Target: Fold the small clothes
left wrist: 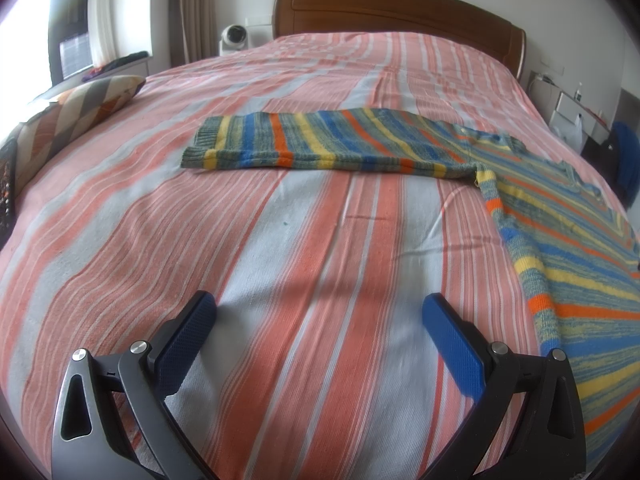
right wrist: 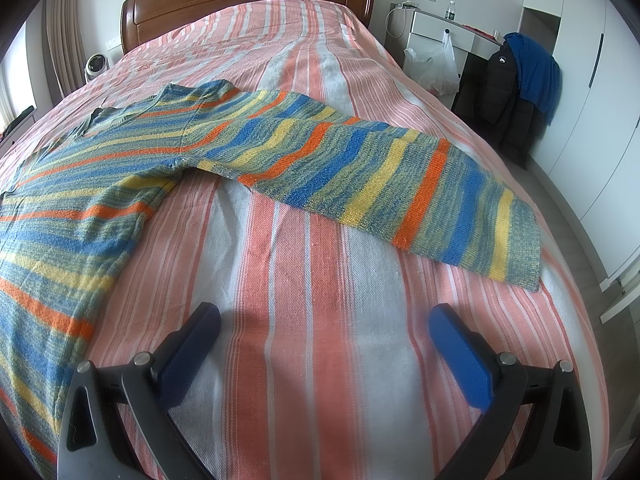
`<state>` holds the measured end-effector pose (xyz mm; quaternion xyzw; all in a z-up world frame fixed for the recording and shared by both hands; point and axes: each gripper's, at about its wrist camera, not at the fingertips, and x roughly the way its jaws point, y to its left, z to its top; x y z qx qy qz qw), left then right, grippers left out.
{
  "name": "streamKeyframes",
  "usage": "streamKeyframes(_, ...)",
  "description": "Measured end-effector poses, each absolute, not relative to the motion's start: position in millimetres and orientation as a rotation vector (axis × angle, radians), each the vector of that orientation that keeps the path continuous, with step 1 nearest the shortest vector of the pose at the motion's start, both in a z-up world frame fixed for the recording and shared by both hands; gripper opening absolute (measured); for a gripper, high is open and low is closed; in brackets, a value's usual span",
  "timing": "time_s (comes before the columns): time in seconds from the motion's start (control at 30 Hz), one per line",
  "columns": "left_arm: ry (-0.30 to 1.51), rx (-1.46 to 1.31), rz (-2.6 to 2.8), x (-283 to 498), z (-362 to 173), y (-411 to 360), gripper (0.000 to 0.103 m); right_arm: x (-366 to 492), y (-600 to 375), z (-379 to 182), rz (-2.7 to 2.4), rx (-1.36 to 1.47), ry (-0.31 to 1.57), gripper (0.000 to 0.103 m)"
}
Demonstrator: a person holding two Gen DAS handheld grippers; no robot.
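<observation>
1. Left wrist view: the left gripper [left wrist: 320,312] hangs over the striped bedspread [left wrist: 280,220], its blue pads [left wrist: 452,344] spread wide with nothing between them.
2. The striped knit sweater [left wrist: 560,240] lies flat to the right; one sleeve [left wrist: 320,144] stretches left across the bed, farther off.
3. Right wrist view: the right gripper [right wrist: 324,320] is likewise spread and empty above the bedspread [right wrist: 320,300].
4. There the sweater [right wrist: 80,184] lies left, its other sleeve [right wrist: 400,188] reaching right, near the gripper.
</observation>
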<state>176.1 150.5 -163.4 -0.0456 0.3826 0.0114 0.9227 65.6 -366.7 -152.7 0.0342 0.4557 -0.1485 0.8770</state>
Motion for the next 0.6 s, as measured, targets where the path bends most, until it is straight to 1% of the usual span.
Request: streamKeyframes(0.6,0.788,-0.095,0.027,175.9,-162.9,152.1,0.103,65.3,-367.9,-152.9,-0.307,0.076,0.948,0.103)
